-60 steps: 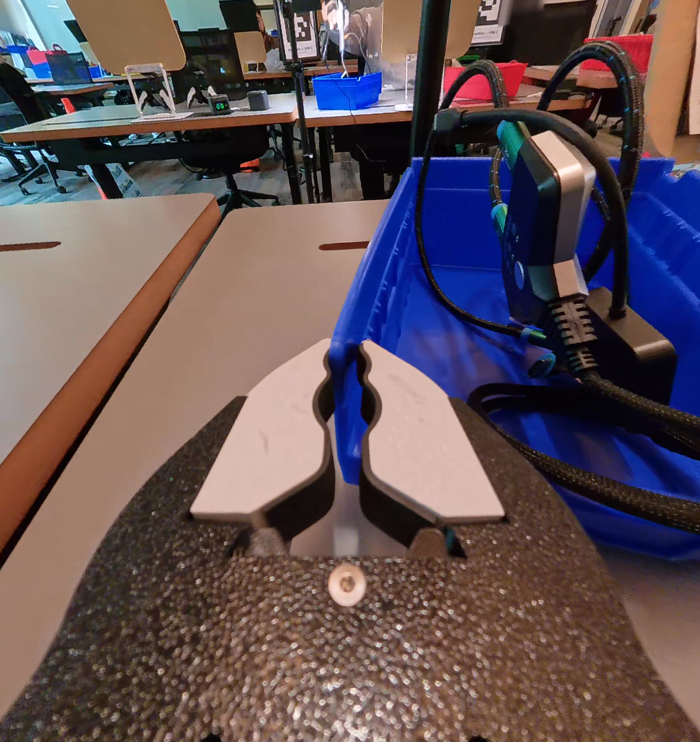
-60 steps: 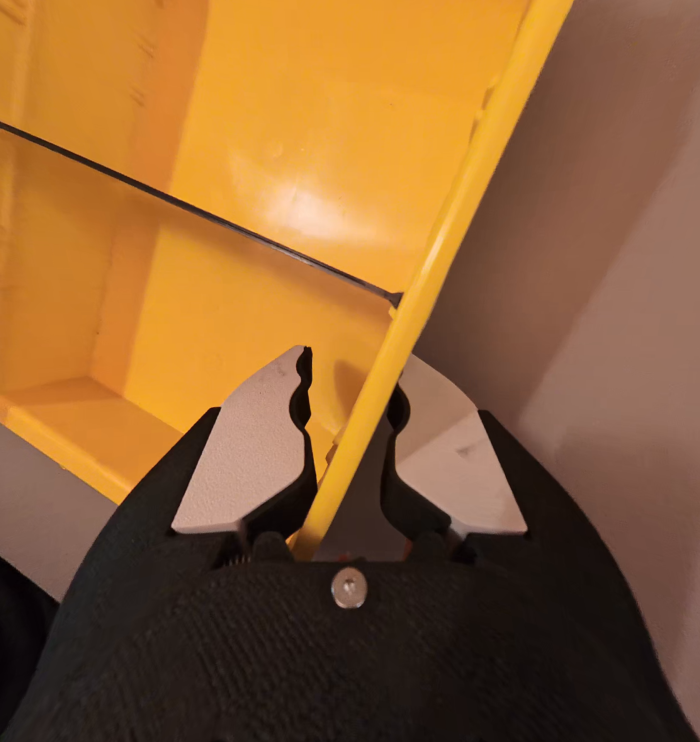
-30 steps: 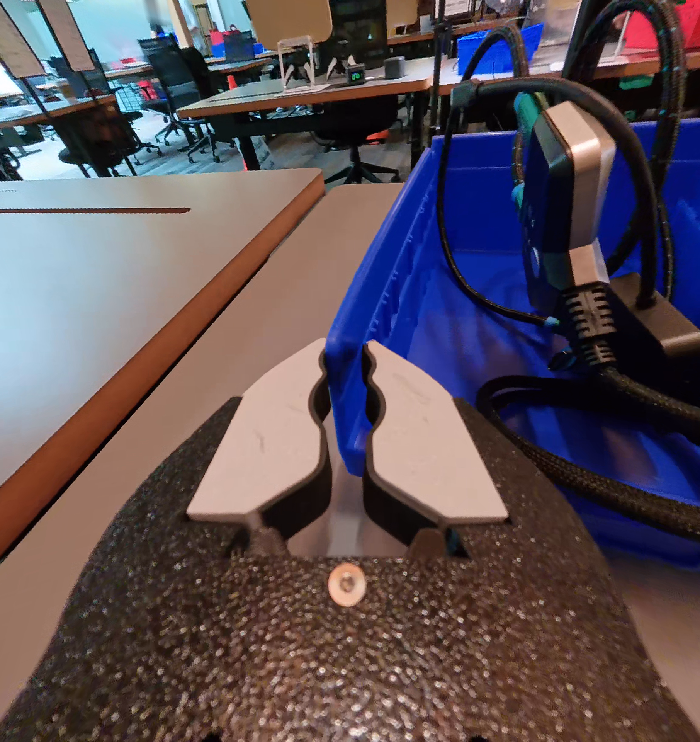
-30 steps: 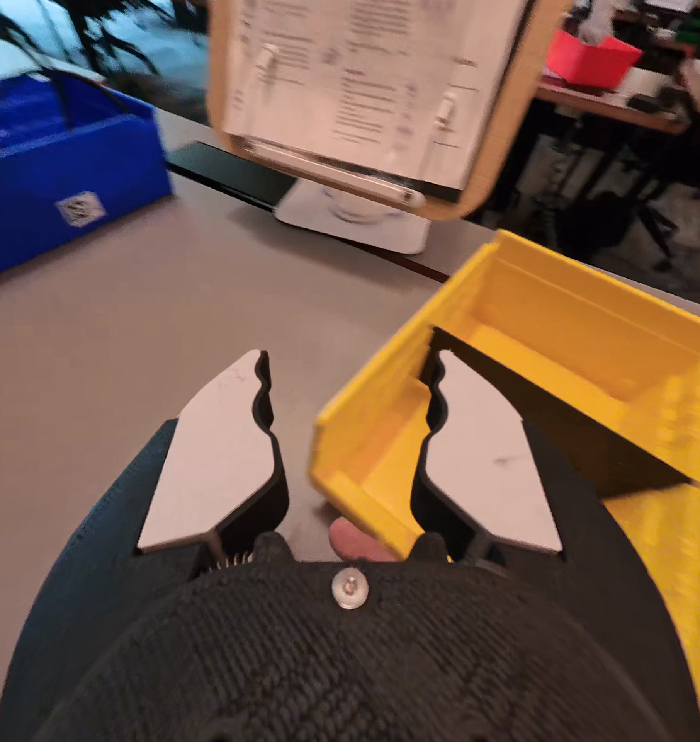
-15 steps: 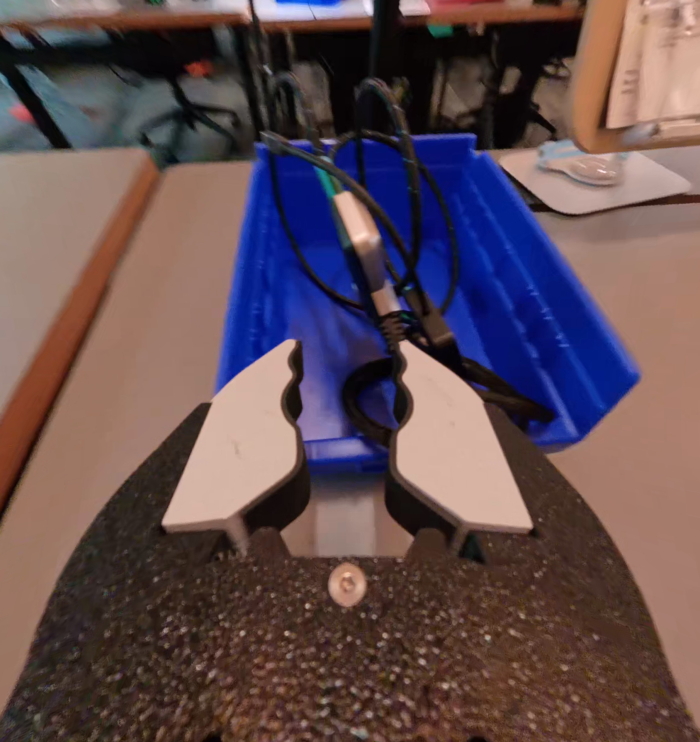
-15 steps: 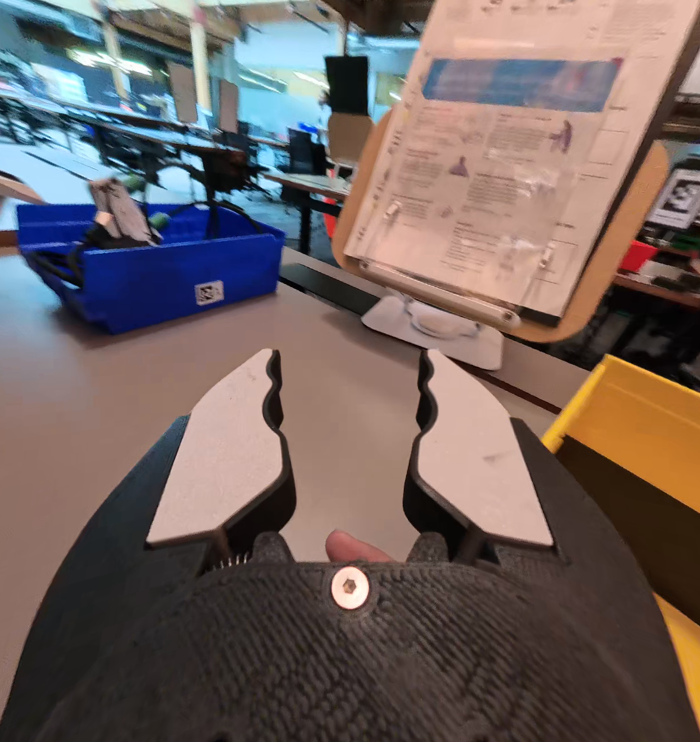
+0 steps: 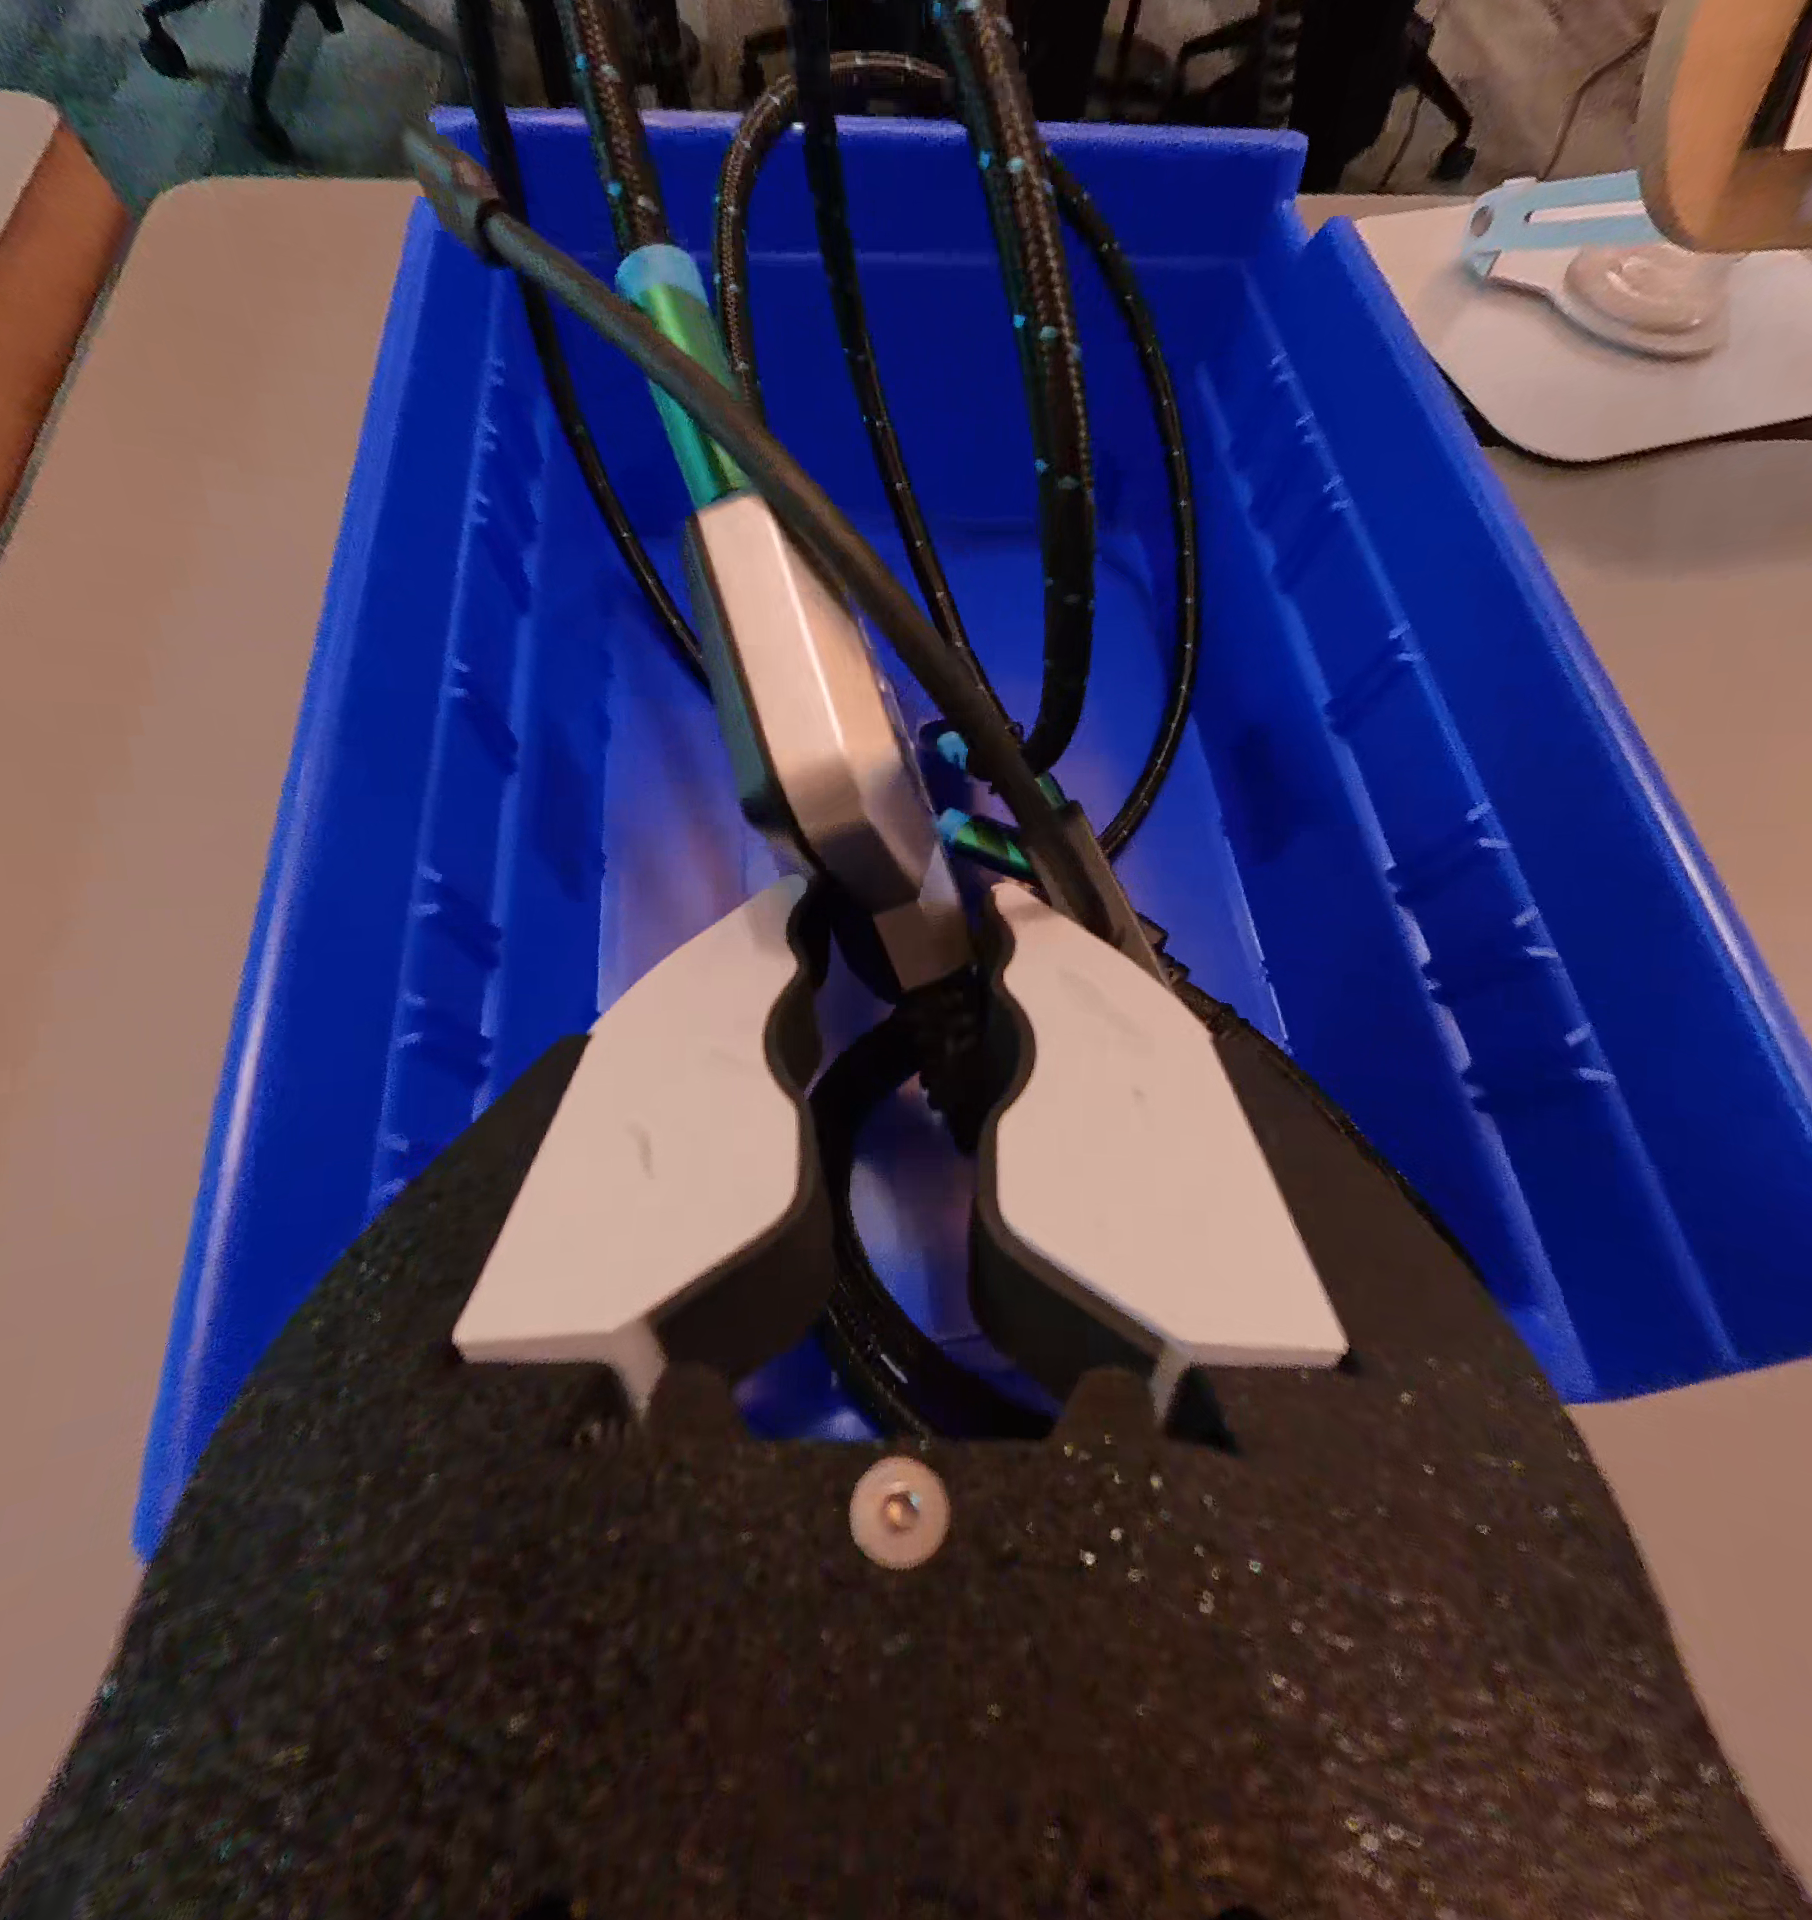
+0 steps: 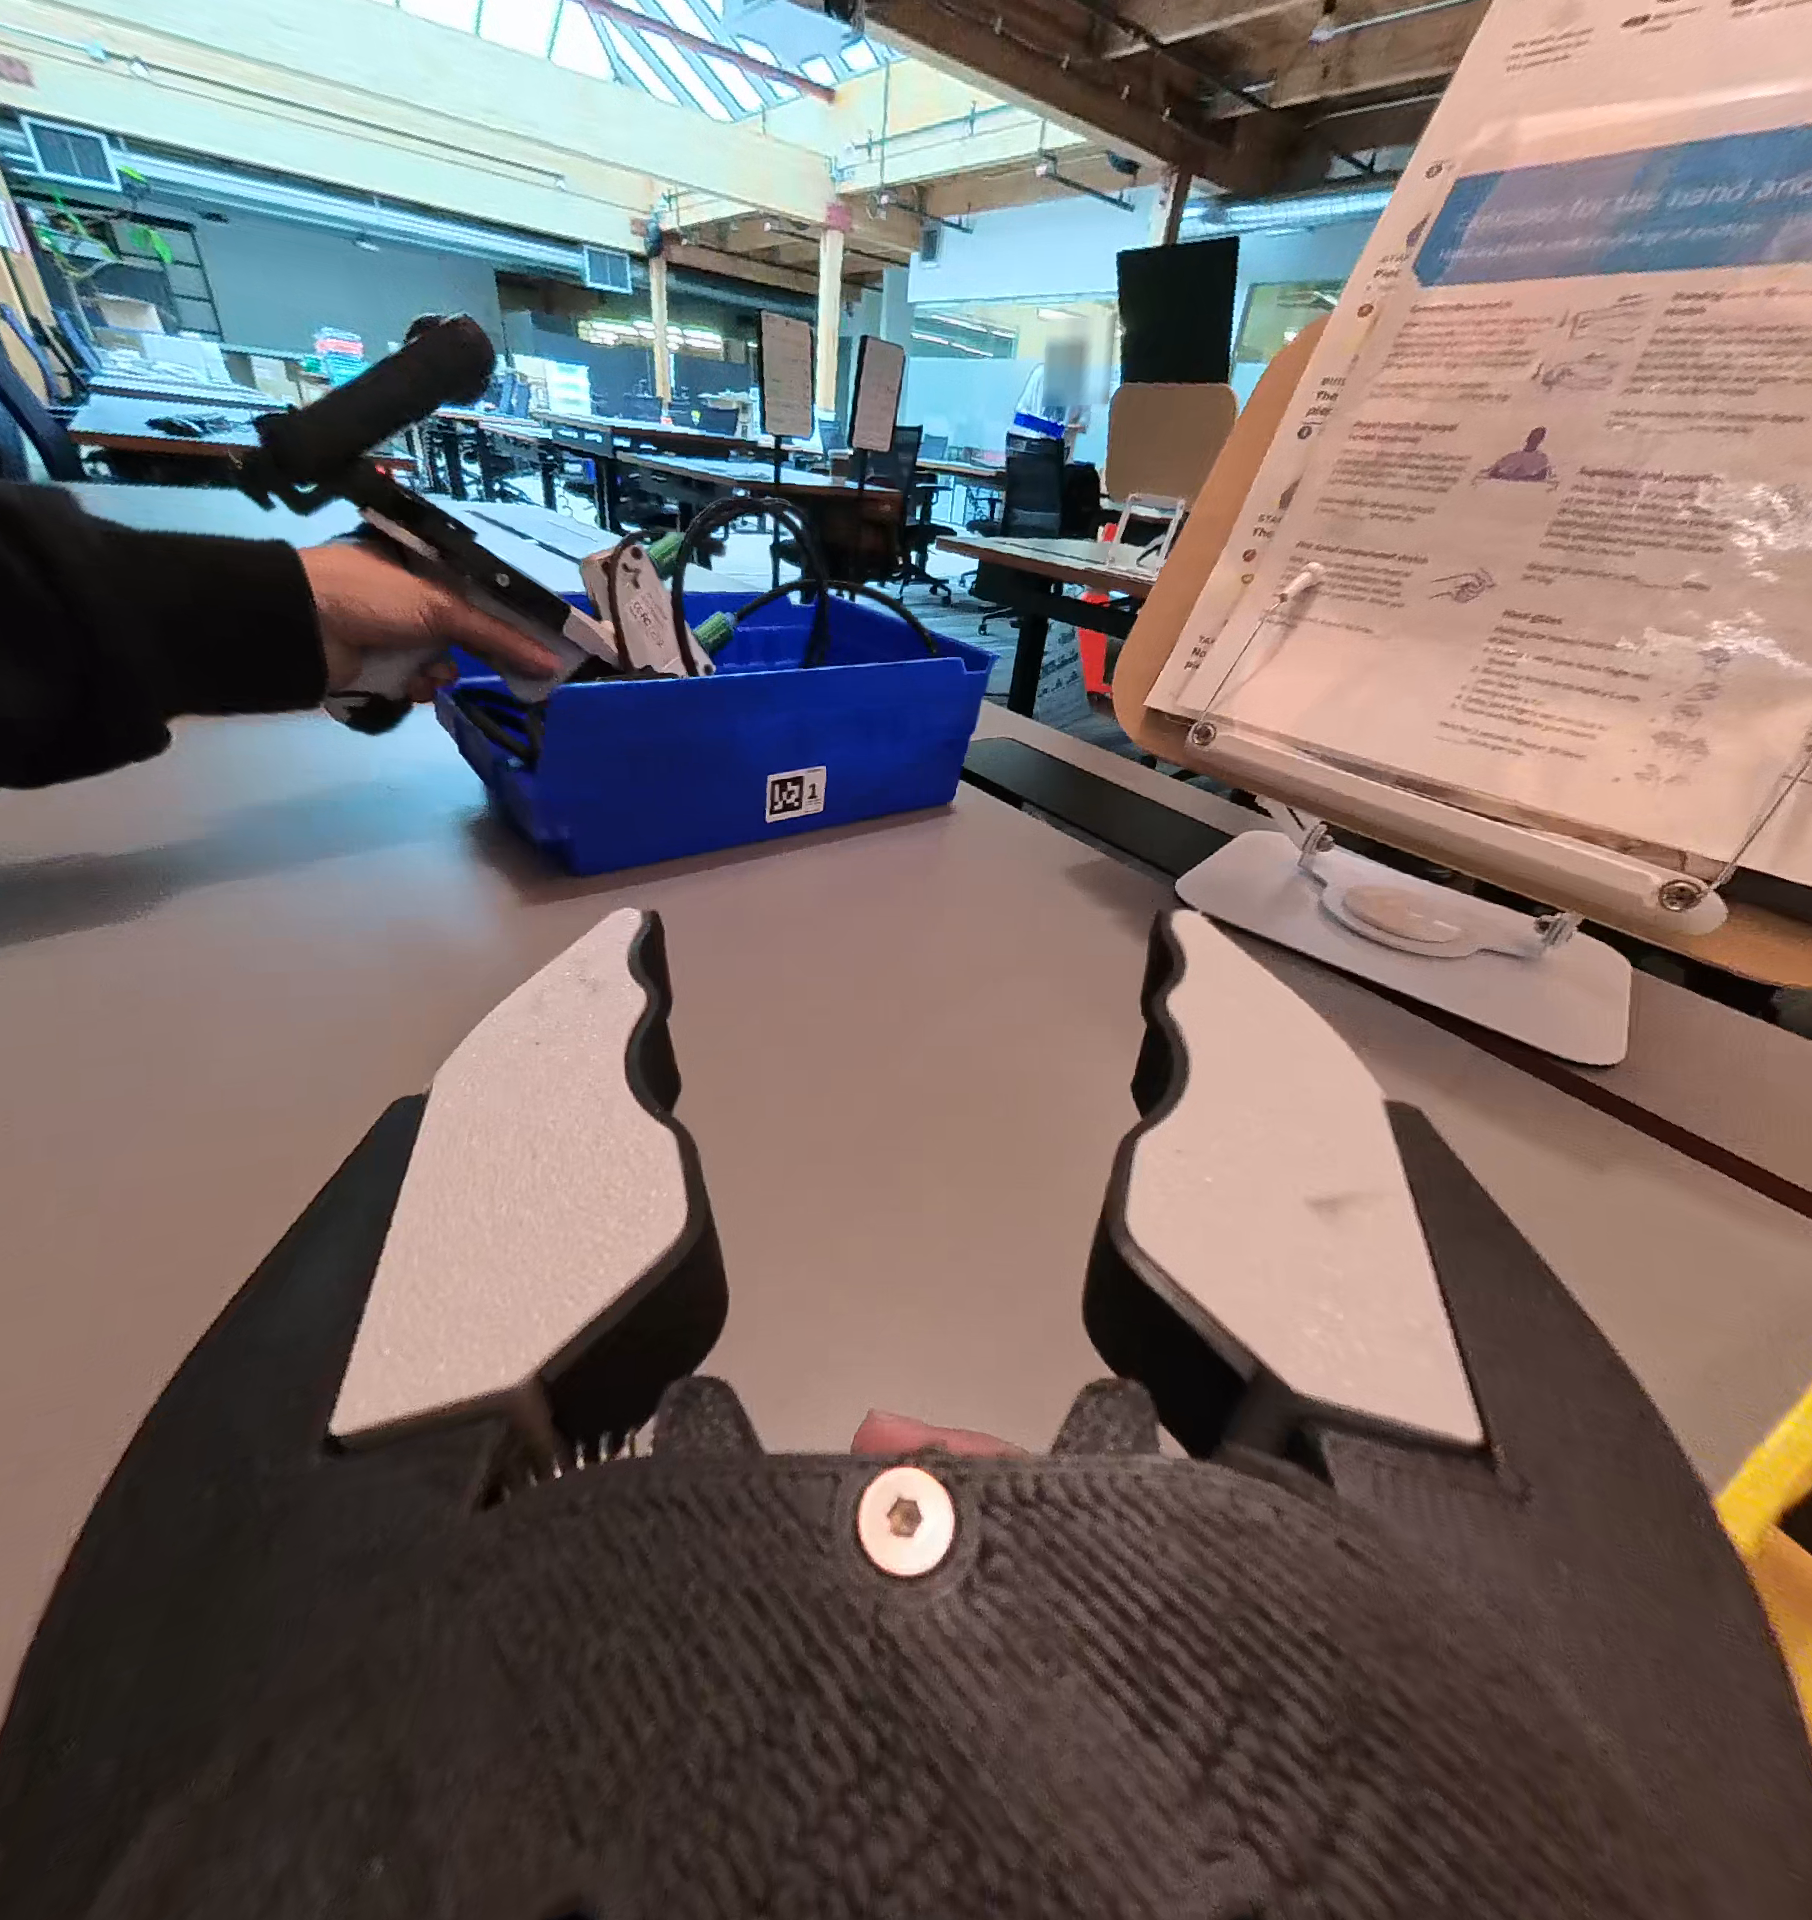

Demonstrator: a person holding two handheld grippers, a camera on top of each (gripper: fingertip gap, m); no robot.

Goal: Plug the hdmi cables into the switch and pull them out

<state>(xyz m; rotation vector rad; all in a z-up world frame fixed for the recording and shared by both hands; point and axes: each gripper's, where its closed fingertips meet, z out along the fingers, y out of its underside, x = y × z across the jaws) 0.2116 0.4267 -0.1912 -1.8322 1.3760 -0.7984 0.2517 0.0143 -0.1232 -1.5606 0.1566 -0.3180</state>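
A silver-edged HDMI switch (image 7: 798,686) stands tilted on end inside a blue bin (image 7: 1453,831). Black braided HDMI cables (image 7: 1047,416) loop around it, and a green plug (image 7: 684,384) sits at its top end. My left gripper (image 7: 897,914) is inside the bin. Its jaws are open, one on each side of the silver plug at the switch's lower end, with small gaps. My right gripper (image 8: 902,935) is wide open and empty over the grey table. From there I see the bin (image 8: 736,727), the switch (image 8: 637,603) and the hand-held left gripper (image 8: 528,623).
A document stand (image 8: 1504,520) with a white base (image 7: 1660,343) stands right of the blue bin. A yellow bin (image 8: 1795,1507) edge shows at the right gripper's lower right. A second table edge (image 7: 8,312) lies to the left.
My left gripper let go of the blue bin's rim, swung over the bin and came down around the switch's lower plug. My right gripper let go of the yellow bin's rim, opened wide and turned toward the blue bin.
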